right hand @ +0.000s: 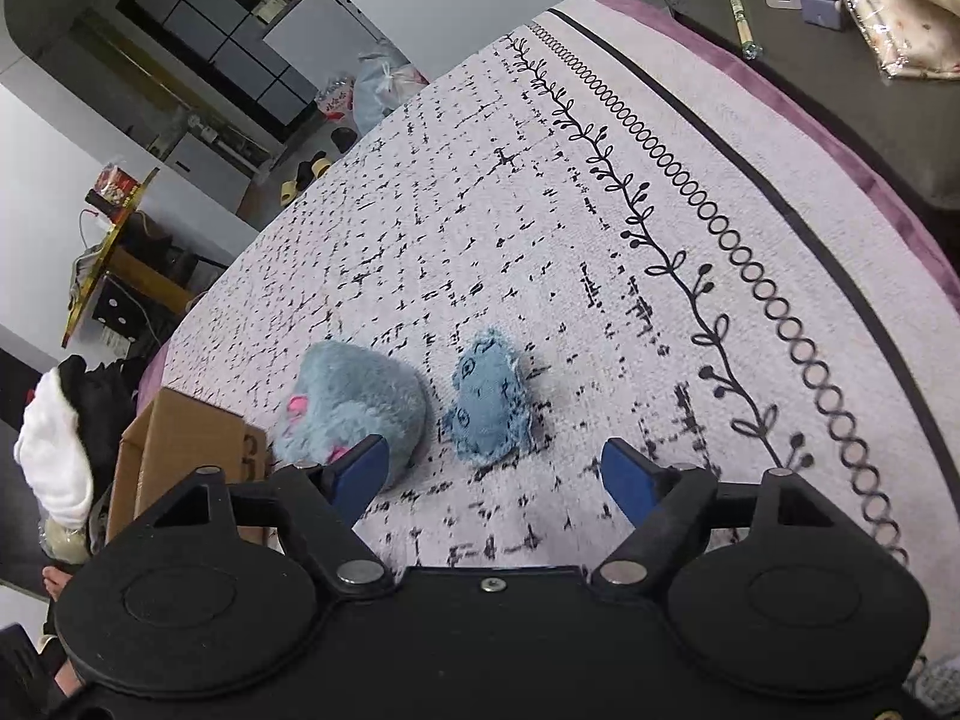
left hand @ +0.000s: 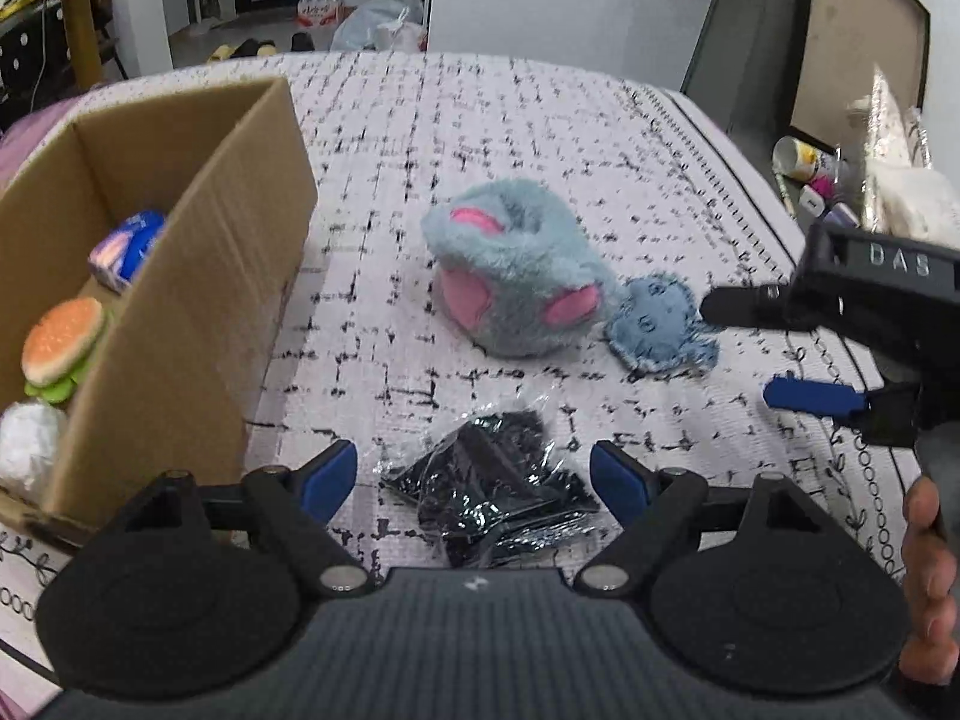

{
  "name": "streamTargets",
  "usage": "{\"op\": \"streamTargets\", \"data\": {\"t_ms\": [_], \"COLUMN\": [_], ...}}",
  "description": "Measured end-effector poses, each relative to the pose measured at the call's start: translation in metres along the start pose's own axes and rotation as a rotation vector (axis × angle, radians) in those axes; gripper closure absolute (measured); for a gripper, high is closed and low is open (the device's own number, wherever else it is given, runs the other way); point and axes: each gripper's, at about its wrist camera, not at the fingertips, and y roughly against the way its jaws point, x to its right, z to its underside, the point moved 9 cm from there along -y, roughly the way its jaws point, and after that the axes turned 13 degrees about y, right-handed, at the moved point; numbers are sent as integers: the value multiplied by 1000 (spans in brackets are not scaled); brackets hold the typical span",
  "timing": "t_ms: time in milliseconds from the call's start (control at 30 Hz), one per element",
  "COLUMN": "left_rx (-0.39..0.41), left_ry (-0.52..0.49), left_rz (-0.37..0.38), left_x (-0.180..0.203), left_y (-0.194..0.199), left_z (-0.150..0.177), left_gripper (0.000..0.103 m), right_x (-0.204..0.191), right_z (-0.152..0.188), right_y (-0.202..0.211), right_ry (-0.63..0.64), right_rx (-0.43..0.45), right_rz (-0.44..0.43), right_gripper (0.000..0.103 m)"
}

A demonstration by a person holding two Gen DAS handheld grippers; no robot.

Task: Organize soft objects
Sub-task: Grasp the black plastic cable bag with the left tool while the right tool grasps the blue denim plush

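Below, the left gripper [left hand: 474, 474] is hovering with jaws spread wide, gripping nothing, over a black item in clear wrap [left hand: 489, 495] lying on the patterned bed cover [left hand: 480, 132]. Beside it, the right gripper [right hand: 492, 474] is likewise standing open and empty, near a flat blue fabric toy [right hand: 489, 399]. A fluffy blue-and-pink plush [left hand: 510, 270] is lying just beside that toy. A cardboard box [left hand: 198, 276] at left is holding a burger toy [left hand: 63, 345].

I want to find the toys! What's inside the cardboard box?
Inside the cardboard box you can see a toy burger, a blue-and-white packet and something white and fluffy. The near wall hides the rest of the box floor.
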Motion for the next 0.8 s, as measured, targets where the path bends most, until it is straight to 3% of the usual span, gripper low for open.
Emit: {"op": "streamTargets", "data": {"t_ms": [133,300,433,567,700,800], "left_rx": [-29,-63,-71,-76,-92,-115], "left_ry": [20,54,63,65,41,46], "left_rz": [3,-12,-4,-3,11,7], "left_x": [-2,2,3,8,14,13], "left_y": [-10,-21,-22,-27,-31,-33], "left_z": [4,-1,0,-2,-5,-8], "left_gripper": [23,41,46,48,51,52], "right_x": [-2,-1,-4,-6,-2,0], "right_z": [-3,-7,-12,-13,-15,-18], "right_y": [-16,-31,-39,-43,-49,-55], "right_ry": [22,57,82,109,102,106], "right_rx": [-1,1,7,13,14,19], "right_rz": [9,6,7,25,45,36], "right_gripper": [31,34,36,45,70,72]}}
